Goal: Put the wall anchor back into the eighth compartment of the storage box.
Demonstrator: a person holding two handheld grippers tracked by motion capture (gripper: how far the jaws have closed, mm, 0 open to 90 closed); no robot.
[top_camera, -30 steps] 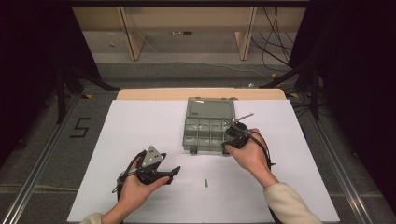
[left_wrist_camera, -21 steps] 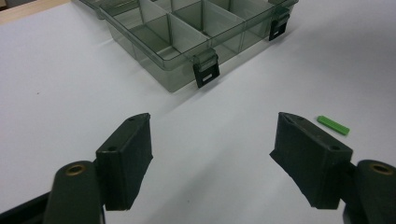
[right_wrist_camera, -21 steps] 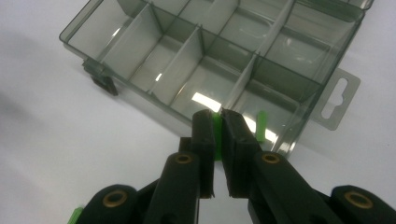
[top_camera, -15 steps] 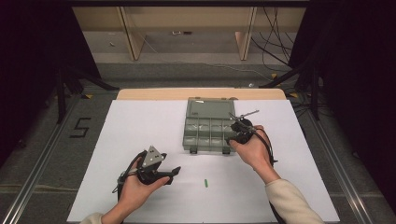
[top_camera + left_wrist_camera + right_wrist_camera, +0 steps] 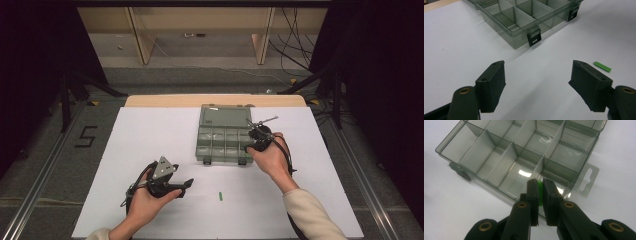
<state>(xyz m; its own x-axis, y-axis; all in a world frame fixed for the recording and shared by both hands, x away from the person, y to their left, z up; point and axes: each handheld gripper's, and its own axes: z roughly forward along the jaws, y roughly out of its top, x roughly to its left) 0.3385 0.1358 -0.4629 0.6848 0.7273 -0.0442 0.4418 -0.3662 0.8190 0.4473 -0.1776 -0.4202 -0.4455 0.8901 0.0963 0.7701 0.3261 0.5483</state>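
Observation:
A clear green compartment box (image 5: 224, 137) lies open mid-table, its lid laid back. My right gripper (image 5: 540, 185) is shut on a small green piece (image 5: 540, 188) and hangs over the box's near right compartment (image 5: 554, 182); in the high view that gripper (image 5: 254, 134) sits at the box's right edge. A second green piece (image 5: 220, 196) lies flat on the white sheet in front of the box. My left gripper (image 5: 537, 75) is open over bare sheet, with that piece (image 5: 602, 66) just beyond its right jaw. In the high view the left gripper (image 5: 186, 184) is held low at front left.
The box's compartments (image 5: 499, 157) look bare. Two black latches (image 5: 534, 37) stick out from its near wall, and a hang tab (image 5: 586, 180) juts from its side. A white sheet (image 5: 150, 135) covers the table, with a wooden edge (image 5: 215, 100) behind. Dark stands flank the table.
The right hand has shifted slightly toward the box's right end, its grip unchanged. The left hand and the loose green piece have stayed put.

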